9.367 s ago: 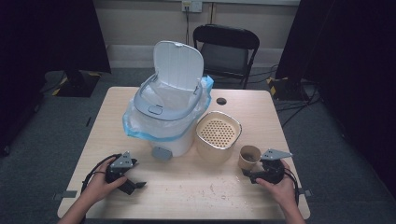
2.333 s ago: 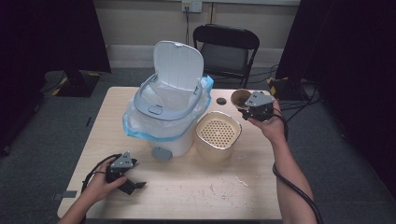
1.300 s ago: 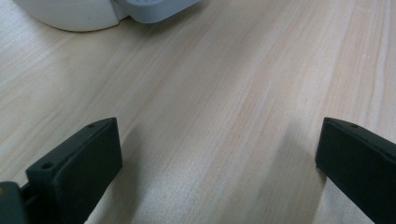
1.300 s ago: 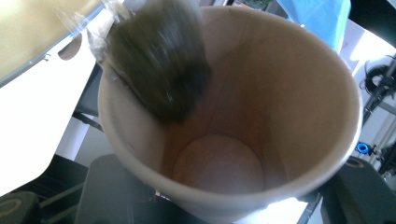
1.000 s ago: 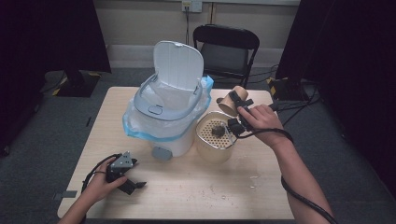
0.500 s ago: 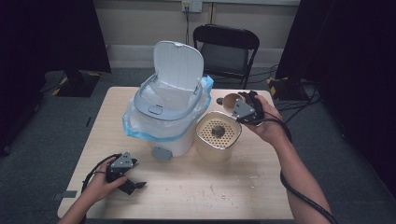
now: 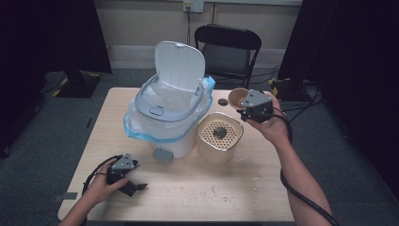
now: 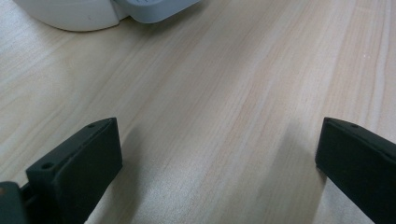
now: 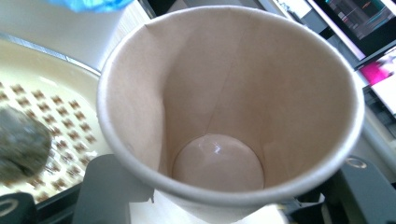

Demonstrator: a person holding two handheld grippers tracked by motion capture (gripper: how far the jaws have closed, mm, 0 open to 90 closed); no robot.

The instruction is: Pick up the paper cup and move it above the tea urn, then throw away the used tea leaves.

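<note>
From the high view, the right gripper [image 7: 246, 107] is lifting the paper cup [image 7: 236, 96] back upright beside the strainer bowl [image 7: 219, 143], where a dark clump [image 7: 219, 132] is now lying, so the dump looks done. The left gripper [image 8: 212, 161] is sitting spread wide on the table [image 8: 224, 93], gripping nothing. In the right gripper view the jaws are clamping the cup, which is looking empty.

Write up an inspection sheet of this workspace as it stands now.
Surface: wooden table, scattered crumbs near the front.
Job's things: white bin, lid up, blue-edged liner; beige perforated strainer with a dark clump on it; paper cup, empty inside.
Clutter: small dark disc on the table behind the strainer.
Grippers: left gripper resting on the table, jaws wide apart; right gripper raised, shut on the paper cup.
Cables: black cable trailing along the right forearm.
Surroundings: black folding chair, dark curtains, wall outlet.
</note>
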